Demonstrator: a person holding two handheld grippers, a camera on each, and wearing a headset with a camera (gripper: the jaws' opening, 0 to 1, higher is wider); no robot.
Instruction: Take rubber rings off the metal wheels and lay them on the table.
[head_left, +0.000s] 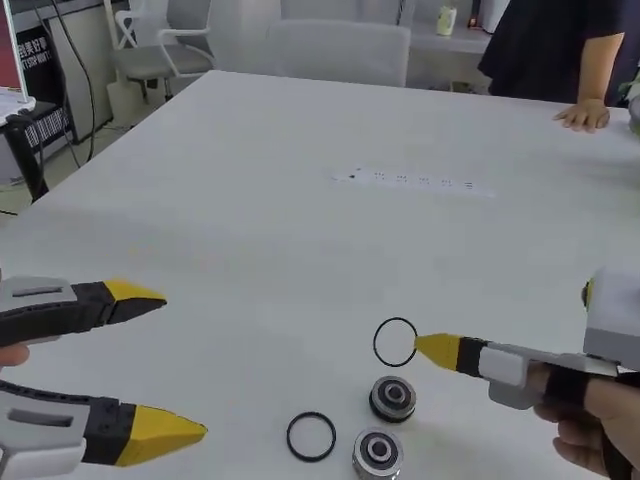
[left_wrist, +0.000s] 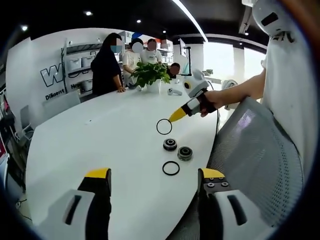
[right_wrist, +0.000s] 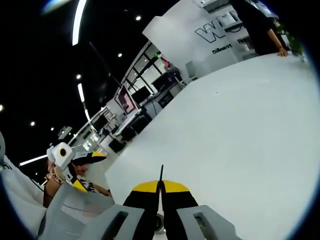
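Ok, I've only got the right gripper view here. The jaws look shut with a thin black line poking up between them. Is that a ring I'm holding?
Observer: Yes. In the head view the right gripper pinches a black rubber ring by its edge, and the whole loop sticks out past the tip.
Operator: Is any ring down on the table?
Observer: One. A second ring lies flat on the table, apart from the wheels.
Operator: Where are the wheels?
Observer: The farther wheel sits just on the person's side of the held ring, and the nearer wheel is right beside it.
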